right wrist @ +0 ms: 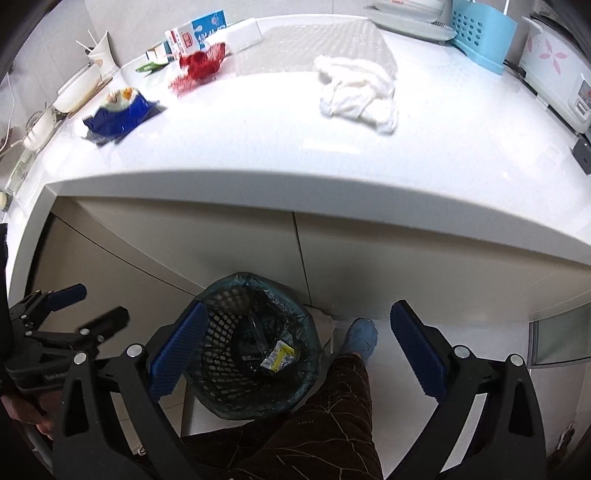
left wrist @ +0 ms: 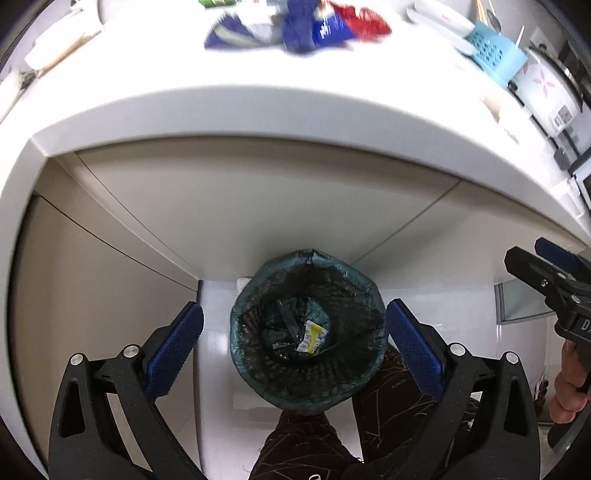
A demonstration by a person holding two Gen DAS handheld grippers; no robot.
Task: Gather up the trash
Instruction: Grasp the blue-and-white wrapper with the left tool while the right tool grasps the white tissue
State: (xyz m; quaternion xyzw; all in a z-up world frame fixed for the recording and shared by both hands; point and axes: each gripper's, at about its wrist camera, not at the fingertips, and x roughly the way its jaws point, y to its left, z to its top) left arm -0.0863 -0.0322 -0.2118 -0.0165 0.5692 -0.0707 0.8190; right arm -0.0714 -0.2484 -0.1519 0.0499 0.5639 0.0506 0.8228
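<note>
A black mesh trash bin (left wrist: 306, 332) with a dark liner stands on the floor under the white counter (left wrist: 258, 107). A yellow wrapper (left wrist: 312, 338) lies at its bottom. My left gripper (left wrist: 293, 350) is open and empty, directly above the bin. My right gripper (right wrist: 299, 354) is open and empty, above the bin (right wrist: 255, 350) and the wrapper (right wrist: 279, 360). On the counter (right wrist: 295, 155) lie a blue packet (right wrist: 118, 114), a red wrapper (right wrist: 199, 66), cartons (right wrist: 195, 35) and a crumpled white cloth (right wrist: 360, 96).
A light blue basket (right wrist: 484, 31) and a rice cooker (right wrist: 557, 74) stand at the counter's right. Bowls and a cup (right wrist: 99, 53) sit at the far left. The person's leg and slipper (right wrist: 360, 338) are beside the bin. Cabinet doors (right wrist: 221, 243) are behind it.
</note>
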